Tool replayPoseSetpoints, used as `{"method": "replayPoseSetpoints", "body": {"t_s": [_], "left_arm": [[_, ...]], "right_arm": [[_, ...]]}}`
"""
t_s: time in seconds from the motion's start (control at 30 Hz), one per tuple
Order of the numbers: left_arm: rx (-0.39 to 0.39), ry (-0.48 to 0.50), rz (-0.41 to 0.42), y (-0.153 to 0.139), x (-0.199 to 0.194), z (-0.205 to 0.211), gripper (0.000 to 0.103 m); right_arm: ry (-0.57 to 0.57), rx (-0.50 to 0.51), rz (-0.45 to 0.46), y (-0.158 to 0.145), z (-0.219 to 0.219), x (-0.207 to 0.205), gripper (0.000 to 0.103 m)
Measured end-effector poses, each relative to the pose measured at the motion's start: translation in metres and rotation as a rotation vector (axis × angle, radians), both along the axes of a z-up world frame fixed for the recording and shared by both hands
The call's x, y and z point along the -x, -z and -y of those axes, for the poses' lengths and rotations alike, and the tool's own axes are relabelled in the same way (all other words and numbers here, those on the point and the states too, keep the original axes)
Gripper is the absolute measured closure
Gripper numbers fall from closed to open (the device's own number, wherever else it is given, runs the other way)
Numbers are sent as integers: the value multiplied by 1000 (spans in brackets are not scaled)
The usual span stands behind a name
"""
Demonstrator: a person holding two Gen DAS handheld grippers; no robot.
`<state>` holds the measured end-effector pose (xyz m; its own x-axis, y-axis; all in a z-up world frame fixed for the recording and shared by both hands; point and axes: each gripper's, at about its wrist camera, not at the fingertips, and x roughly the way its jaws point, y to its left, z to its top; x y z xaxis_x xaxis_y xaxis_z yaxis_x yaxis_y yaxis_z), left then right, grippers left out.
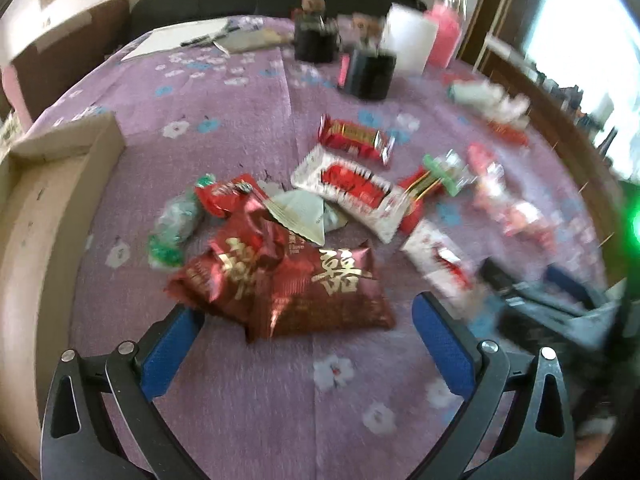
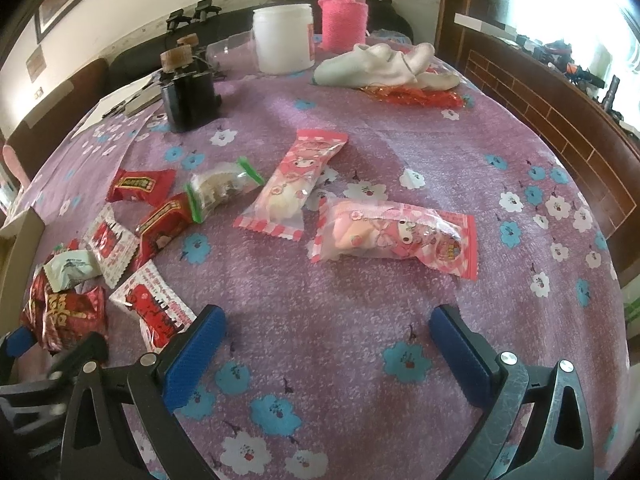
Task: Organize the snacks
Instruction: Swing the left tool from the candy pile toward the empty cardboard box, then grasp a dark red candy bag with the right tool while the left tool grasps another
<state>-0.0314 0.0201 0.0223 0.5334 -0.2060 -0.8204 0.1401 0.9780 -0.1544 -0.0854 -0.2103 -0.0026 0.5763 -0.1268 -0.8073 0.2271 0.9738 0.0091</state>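
Several wrapped snacks lie scattered on a purple flowered tablecloth (image 2: 400,160). Two dark red foil packs with gold characters (image 1: 320,292) lie just ahead of my left gripper (image 1: 308,344), which is open with nothing between its fingers. Behind them are a white-and-red pack (image 1: 348,184), a red bar (image 1: 354,138) and a green-wrapped sweet (image 1: 176,220). My right gripper (image 2: 326,352) is open and empty above bare cloth. Ahead of it lie two pink cartoon packs (image 2: 396,236) (image 2: 296,184). A white-and-red pack (image 2: 156,308) sits by its left finger.
A cardboard box (image 1: 52,184) stands at the table's left. At the back are black holders (image 2: 190,92), a white jar (image 2: 284,38), a pink-sleeved flask (image 2: 344,16) and a crumpled white cloth (image 2: 376,64). A wooden rail (image 2: 560,112) borders the right side.
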Motion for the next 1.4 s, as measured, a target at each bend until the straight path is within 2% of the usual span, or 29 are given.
{"method": "replayPoseSetpoints", "body": {"t_s": [0.1, 0.17, 0.23, 0.33, 0.4, 0.43, 0.47, 0.5, 0.63, 0.67, 0.73, 0.77, 0.8, 0.83, 0.9, 0.97, 1.03, 1.07, 1.13, 1.2, 1.27, 1.3, 1.4], "left_arm": [[14, -24, 110, -29, 21, -16, 0], [33, -49, 188, -49, 38, -31, 0], [57, -88, 271, -68, 57, -50, 0], [26, -160, 398, -91, 80, -78, 0], [-15, -194, 439, -95, 86, -93, 0], [-19, -203, 440, -96, 87, -99, 0], [-15, -215, 429, -97, 88, -107, 0], [2, -223, 407, -97, 85, -115, 0], [97, -244, 358, -92, 88, -140, 0], [105, -256, 357, -91, 89, -144, 0], [118, -264, 363, -90, 96, -149, 0], [122, -263, 365, -89, 99, -150, 0], [123, -259, 366, -89, 101, -150, 0], [120, -255, 370, -89, 104, -151, 0], [109, -247, 374, -90, 107, -151, 0], [106, -237, 376, -91, 110, -154, 0], [108, -235, 383, -90, 113, -158, 0], [109, -235, 384, -89, 114, -159, 0], [120, -235, 379, -87, 113, -161, 0], [135, -230, 367, -83, 111, -160, 0], [145, -223, 351, -79, 108, -157, 0], [148, -217, 341, -77, 107, -155, 0], [142, -187, 320, -73, 106, -144, 0]], "right_arm": [[-22, 27, 18, -3, -7, 2, 1], [-26, 67, 72, -11, -13, 7, 2], [-22, 141, 167, -25, -22, 17, 3], [-21, 220, 409, -54, -37, 48, 1], [-91, 185, 539, -62, -43, 65, 0], [-127, 162, 534, -62, -45, 64, 0], [-159, 140, 491, -62, -48, 58, 0], [-199, 121, 427, -62, -53, 49, 0], [-322, 14, 298, -61, -79, 23, 1], [-351, -30, 269, -64, -87, 14, 5], [-406, -141, 215, -65, -104, -2, 20], [-418, -189, 182, -64, -113, -11, 32], [-422, -215, 152, -62, -121, -21, 41], [-431, -228, 120, -60, -132, -33, 44], [-451, -225, 52, -48, -154, -53, 58], [-454, -200, -17, -30, -170, -68, 63], [-480, -185, -47, -20, -179, -66, 68], [-503, -214, -76, -16, -180, -61, 73], [-541, -311, -134, -11, -171, -42, 73], [-558, -378, -143, -13, -160, -24, 71], [-545, -431, -77, -26, -138, -8, 71], [-521, -422, -35, -34, -125, -2, 69], [-456, -303, 51, -51, -102, 15, 66]]}}
